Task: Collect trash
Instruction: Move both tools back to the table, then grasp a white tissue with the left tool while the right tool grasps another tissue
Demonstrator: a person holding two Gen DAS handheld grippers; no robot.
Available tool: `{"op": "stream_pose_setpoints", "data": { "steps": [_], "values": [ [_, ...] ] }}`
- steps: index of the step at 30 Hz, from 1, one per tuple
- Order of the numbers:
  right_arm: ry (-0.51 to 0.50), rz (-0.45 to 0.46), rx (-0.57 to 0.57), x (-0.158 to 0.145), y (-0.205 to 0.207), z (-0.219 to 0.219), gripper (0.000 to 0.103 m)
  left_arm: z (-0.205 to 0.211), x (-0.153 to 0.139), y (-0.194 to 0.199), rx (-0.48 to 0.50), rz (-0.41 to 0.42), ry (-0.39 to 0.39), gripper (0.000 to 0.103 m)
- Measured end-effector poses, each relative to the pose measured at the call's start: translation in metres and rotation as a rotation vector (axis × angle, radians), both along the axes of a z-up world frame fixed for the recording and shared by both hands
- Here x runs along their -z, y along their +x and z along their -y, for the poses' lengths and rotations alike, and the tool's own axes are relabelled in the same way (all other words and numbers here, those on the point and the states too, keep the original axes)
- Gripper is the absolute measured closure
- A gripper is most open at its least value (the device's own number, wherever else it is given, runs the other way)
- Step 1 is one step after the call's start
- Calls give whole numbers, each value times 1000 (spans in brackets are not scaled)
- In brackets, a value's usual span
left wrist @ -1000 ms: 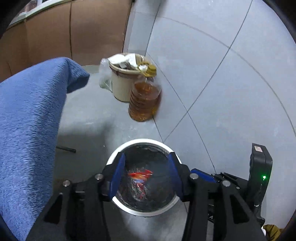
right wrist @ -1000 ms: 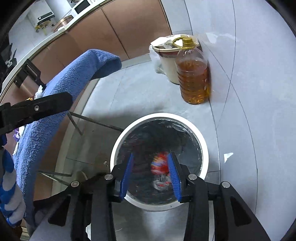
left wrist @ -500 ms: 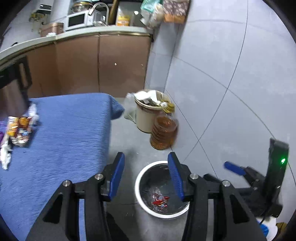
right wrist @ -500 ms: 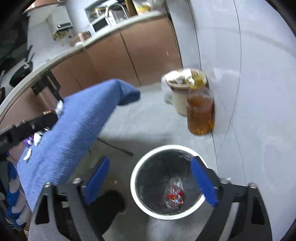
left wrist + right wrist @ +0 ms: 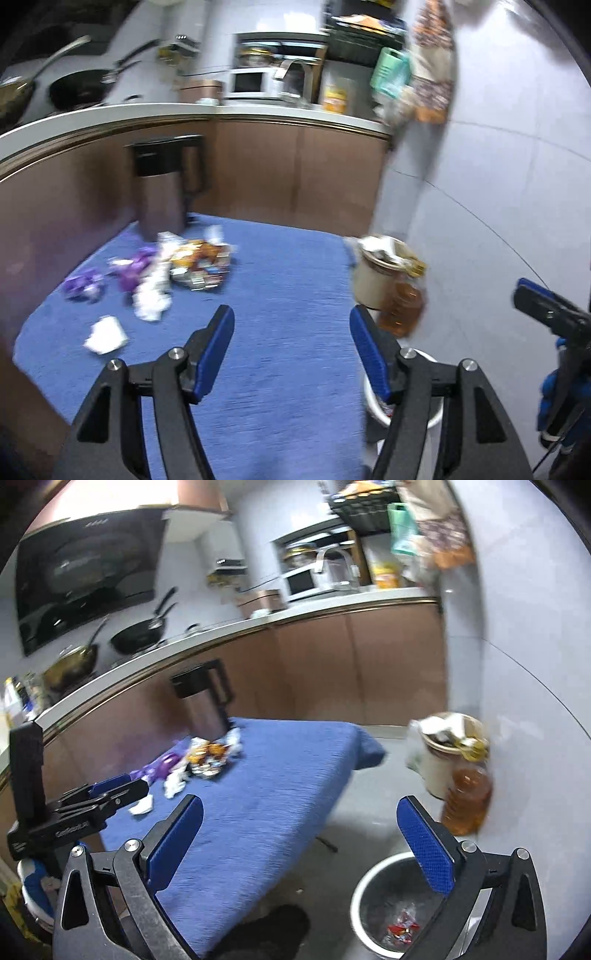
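My left gripper [image 5: 291, 317] hovers over the blue-covered table [image 5: 295, 266], jaws opening, nothing between them. Ahead on the left lies the trash: coloured snack wrappers [image 5: 199, 266], purple wrappers [image 5: 129, 273], crumpled white paper [image 5: 149, 299] and a white scrap [image 5: 105, 334]. My right gripper [image 5: 300, 805] is off the table's near corner, its jaws opening wide and empty. Below its right finger stands the white-rimmed bin [image 5: 360, 897] with red wrappers [image 5: 402, 928] at the bottom. The wrapper pile [image 5: 207, 755] also shows in the right wrist view, with the left gripper [image 5: 110, 794] at the left.
A cream pot [image 5: 439, 760] full of rubbish and an amber oil bottle [image 5: 467, 797] stand on the floor by the grey wall. A steel flask [image 5: 162, 192] stands at the table's far edge. Brown cabinets run behind. Something dark [image 5: 280, 923] lies on the floor.
Both grippers rose from over the bin and swung left to face the table. The right jaws spread wide; the wrapper seen between them now lies in the bin. The left jaws widened too.
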State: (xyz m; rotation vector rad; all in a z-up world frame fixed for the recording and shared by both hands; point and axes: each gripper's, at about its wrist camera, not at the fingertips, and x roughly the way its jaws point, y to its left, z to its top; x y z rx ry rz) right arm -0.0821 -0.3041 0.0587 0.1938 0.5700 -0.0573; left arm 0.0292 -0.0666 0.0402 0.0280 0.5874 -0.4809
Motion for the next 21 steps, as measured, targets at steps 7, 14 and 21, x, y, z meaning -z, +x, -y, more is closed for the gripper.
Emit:
{"op": "stream_pose_setpoints", "data": {
  "steps": [7,14,21],
  "values": [
    [-42,-81,-122,9,50,-54,0,-92,36,37,-172,-58,11,40],
    [-23,-200,-288,52,128,-109,1,-161,82,83,-315,-162,4,40],
    [22,-311,-450,108,216,-173,16,-172,112,123,-339,-216,22,40]
  ]
}}
